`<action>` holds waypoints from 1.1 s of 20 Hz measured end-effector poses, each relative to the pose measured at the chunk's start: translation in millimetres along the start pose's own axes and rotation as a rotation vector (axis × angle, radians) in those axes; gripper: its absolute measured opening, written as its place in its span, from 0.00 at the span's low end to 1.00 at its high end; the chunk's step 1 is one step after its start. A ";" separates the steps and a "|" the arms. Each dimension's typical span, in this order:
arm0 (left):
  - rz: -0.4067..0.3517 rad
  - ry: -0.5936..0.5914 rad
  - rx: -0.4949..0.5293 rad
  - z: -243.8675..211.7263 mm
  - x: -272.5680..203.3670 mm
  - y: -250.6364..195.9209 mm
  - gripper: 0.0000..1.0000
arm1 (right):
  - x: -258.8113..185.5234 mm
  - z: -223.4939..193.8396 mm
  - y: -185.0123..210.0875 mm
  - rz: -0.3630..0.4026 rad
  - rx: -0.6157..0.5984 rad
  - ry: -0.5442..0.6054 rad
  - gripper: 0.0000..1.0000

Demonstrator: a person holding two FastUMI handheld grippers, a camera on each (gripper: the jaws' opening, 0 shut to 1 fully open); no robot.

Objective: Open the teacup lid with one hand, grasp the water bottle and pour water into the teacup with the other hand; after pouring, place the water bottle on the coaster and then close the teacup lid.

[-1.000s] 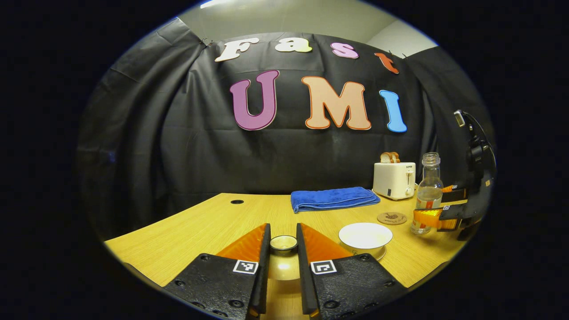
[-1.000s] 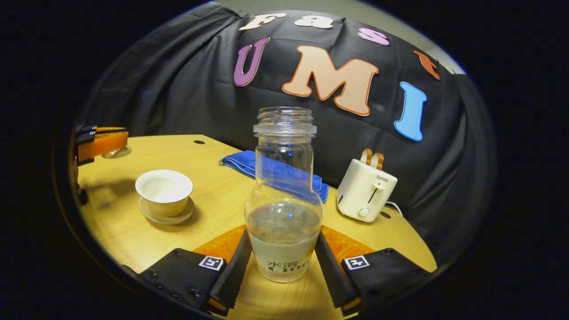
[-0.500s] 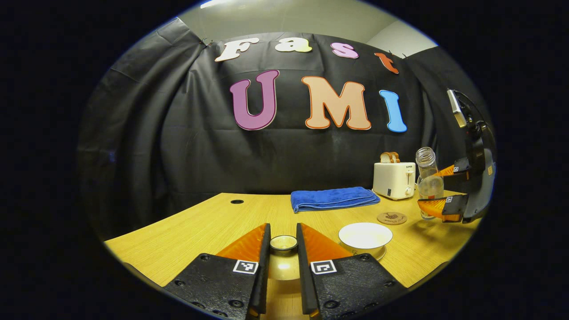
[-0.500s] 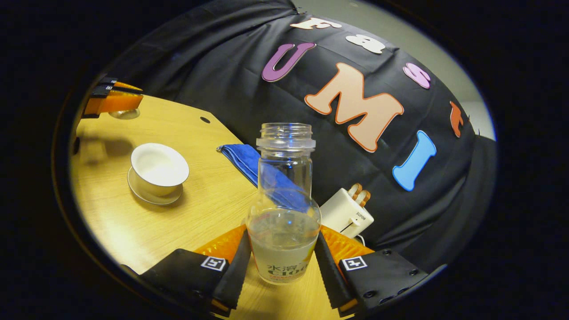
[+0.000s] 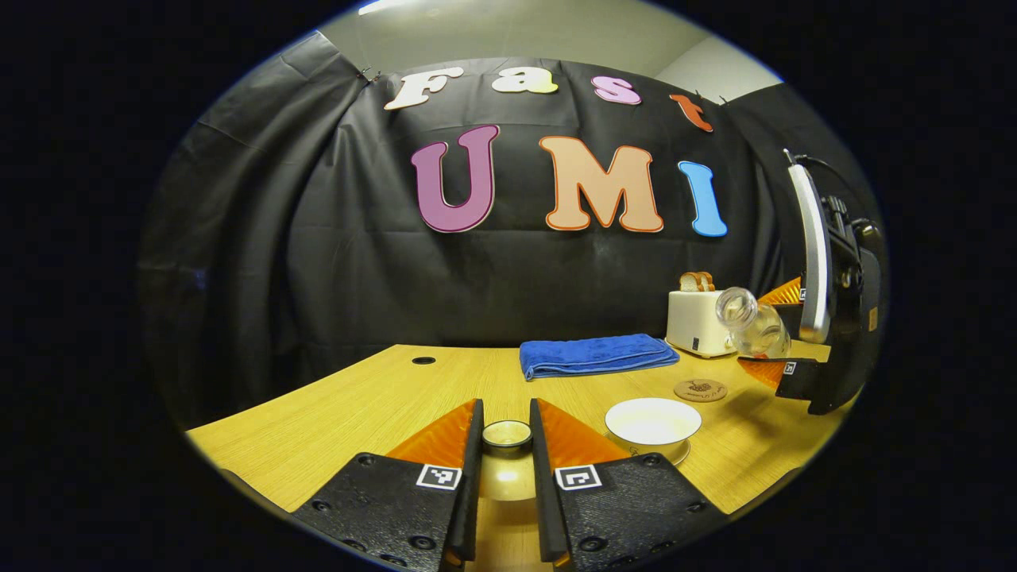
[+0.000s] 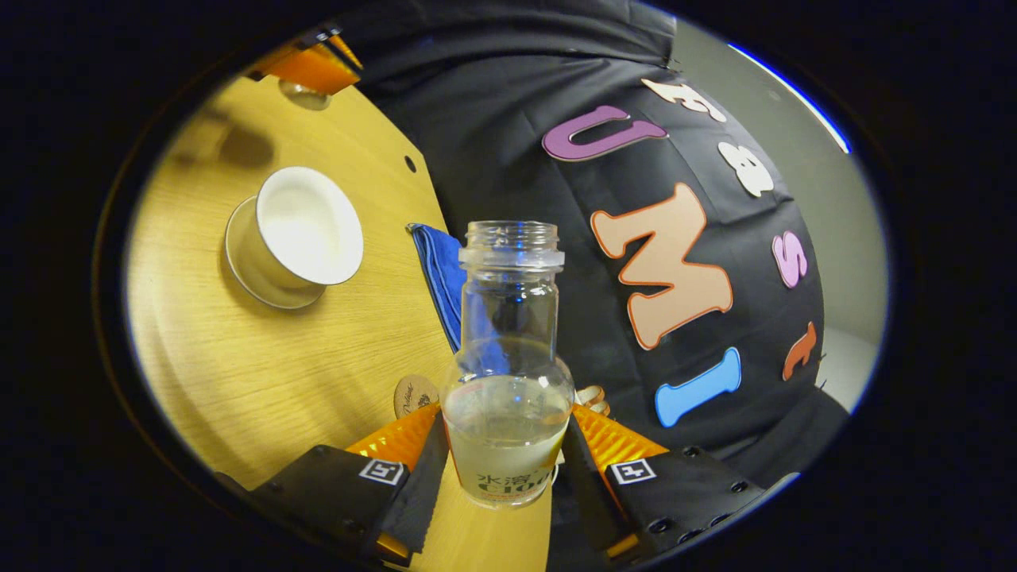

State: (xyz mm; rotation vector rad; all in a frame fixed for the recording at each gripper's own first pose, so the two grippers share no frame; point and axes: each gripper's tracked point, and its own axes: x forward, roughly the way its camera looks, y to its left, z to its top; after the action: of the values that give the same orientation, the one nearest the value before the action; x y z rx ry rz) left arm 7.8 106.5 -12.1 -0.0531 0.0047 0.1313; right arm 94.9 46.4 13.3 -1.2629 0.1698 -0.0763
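Two tools work over the wooden surface (image 5: 357, 397). Right tool (image 6: 504, 465) is clamped on the bottle (image 6: 508, 373), lifted and tipped, mouth leaning toward the open cup (image 6: 306, 226) that sits on its saucer ahead and to that tool's left. Left tool (image 5: 506, 445) is closed on the lid (image 5: 507, 434), just left of the cup. Farthest right of this tool, beyond the cup, lies the coaster (image 5: 700, 390).

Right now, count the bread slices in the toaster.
2: both slices stand side by side in the slots atop the toaster, at the back of the table beside the blue towel.
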 end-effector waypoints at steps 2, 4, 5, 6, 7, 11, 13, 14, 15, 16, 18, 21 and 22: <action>0.000 0.001 0.000 0.2 0.1 -0.2 0.28 | 1.9 5.4 3.9 -0.013 -0.084 -0.007 0.78; 0.000 0.001 0.000 0.2 0.2 -0.2 0.28 | 1.7 10.0 2.3 -0.030 -0.185 -0.019 0.79; 0.000 0.001 0.000 0.2 0.1 -0.2 0.28 | 1.6 12.8 3.6 -0.034 -0.226 -0.025 0.78; 0.000 0.000 0.000 -0.1 0.3 -0.1 0.28 | 5.2 14.3 6.5 -0.034 -0.258 -0.030 0.79; 0.000 0.000 0.000 0.2 0.3 0.1 0.28 | 8.4 16.4 8.2 -0.035 -0.283 -0.033 0.79; 0.000 0.000 0.000 0.1 0.3 -0.1 0.28 | 10.8 23.6 11.2 -0.037 -0.371 -0.045 0.78; 0.000 0.000 0.000 0.0 0.8 0.3 0.28 | 9.8 25.1 9.0 -0.045 -0.421 -0.051 0.78; 0.000 0.000 0.000 -0.3 0.7 0.7 0.28 | 9.7 26.1 8.3 -0.050 -0.445 -0.054 0.77; -0.001 0.000 0.000 0.3 0.6 0.3 0.28 | 9.1 26.8 7.9 -0.056 -0.468 -0.060 0.78; -0.001 0.000 0.000 -0.5 0.4 0.4 0.28 | 7.8 29.4 8.6 -0.057 -0.484 -0.065 0.78; 0.000 0.000 0.000 -0.4 0.6 0.2 0.28 | 9.2 30.4 8.9 -0.062 -0.506 -0.073 0.79; 0.000 0.000 -0.001 0.1 0.5 0.4 0.28 | 9.8 33.6 8.3 -0.072 -0.557 -0.087 0.77; 0.000 0.000 -0.001 -0.4 0.7 0.1 0.28 | 9.9 35.8 7.4 -0.075 -0.572 -0.092 0.78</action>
State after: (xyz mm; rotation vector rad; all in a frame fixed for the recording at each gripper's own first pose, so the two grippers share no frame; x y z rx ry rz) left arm 8.4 106.6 -12.5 -0.0538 0.0049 0.1309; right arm 110.4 80.9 16.0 -1.8405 0.0637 -0.0343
